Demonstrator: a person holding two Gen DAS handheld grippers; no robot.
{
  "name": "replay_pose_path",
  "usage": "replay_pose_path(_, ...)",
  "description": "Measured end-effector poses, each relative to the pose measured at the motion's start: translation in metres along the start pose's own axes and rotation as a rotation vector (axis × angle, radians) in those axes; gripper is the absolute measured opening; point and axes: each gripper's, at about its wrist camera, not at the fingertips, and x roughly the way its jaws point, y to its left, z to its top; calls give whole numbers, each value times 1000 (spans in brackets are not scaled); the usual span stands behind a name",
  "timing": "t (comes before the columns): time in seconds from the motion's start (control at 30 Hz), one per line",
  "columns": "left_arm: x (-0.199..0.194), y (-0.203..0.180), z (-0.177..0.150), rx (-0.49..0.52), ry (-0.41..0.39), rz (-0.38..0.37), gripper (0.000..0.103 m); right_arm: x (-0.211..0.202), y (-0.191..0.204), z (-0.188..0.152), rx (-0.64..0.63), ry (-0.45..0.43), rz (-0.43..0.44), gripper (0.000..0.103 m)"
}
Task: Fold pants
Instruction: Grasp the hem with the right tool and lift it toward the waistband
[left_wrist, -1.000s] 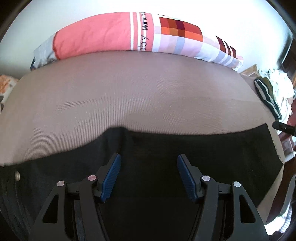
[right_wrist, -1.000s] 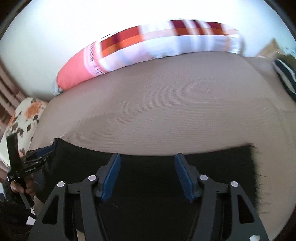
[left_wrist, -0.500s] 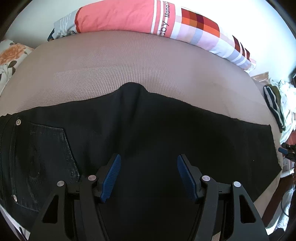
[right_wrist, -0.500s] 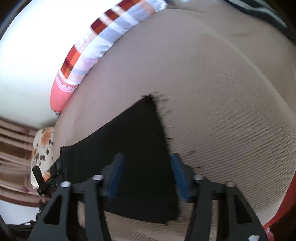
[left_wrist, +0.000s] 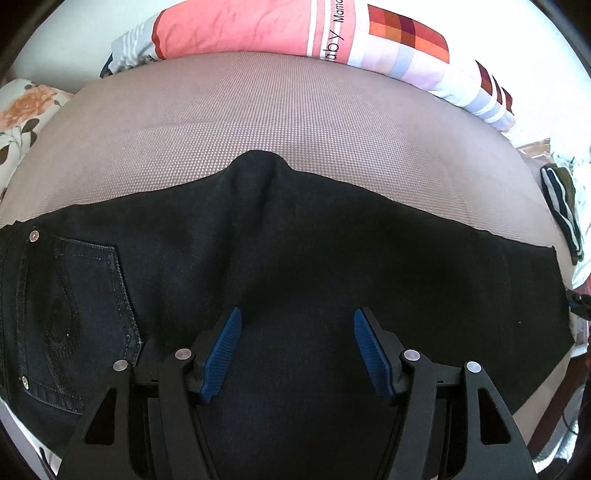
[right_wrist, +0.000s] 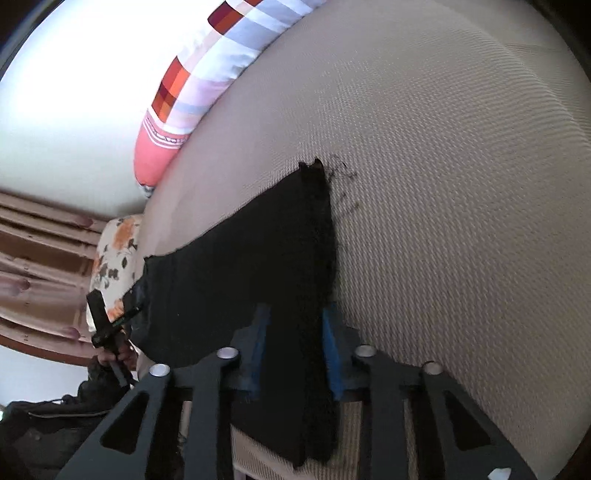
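Black jeans (left_wrist: 295, 266) lie flat across the beige bed, folded lengthwise, back pocket (left_wrist: 74, 314) at left, crotch point toward the pillow, frayed hem at right. My left gripper (left_wrist: 297, 350) is open and hovers over the middle of the pants, holding nothing. In the right wrist view the hem end of the pants (right_wrist: 258, 258) runs between my right gripper's (right_wrist: 293, 350) blue fingers (right_wrist: 330, 354), which have narrowed around the hem edge. The left gripper (right_wrist: 110, 325) shows small at the far end there.
A long pink and checked pillow (left_wrist: 332, 37) lies along the far side of the bed (left_wrist: 295, 122). A floral cushion (left_wrist: 18, 118) is at the left. A striped dark garment (left_wrist: 561, 206) and other clutter lie off the right edge.
The left gripper rose and pulled back, so more of the pants shows. The right gripper swung to the hem end and its fingers closed in around the hem.
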Motion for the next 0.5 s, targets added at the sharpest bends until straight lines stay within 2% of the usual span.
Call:
replay_pose_path(0.07, 1, -3, -2, 9, -6, 14, 65, 8, -2, 4, 12, 0, 22, 9)
replay_pose_path(0.13, 2, -6, -2, 22, -9, 27, 66, 13, -1, 6, 28, -12, 43, 8)
replay_pose_path(0.33, 3, -4, -2, 20, -14, 18, 67, 8, 25, -2, 19, -82, -65, 8)
replay_pose_path(0.5, -3, 1, -4, 7, -19, -25, 67, 1, 65, -11, 39, -151, 5, 8)
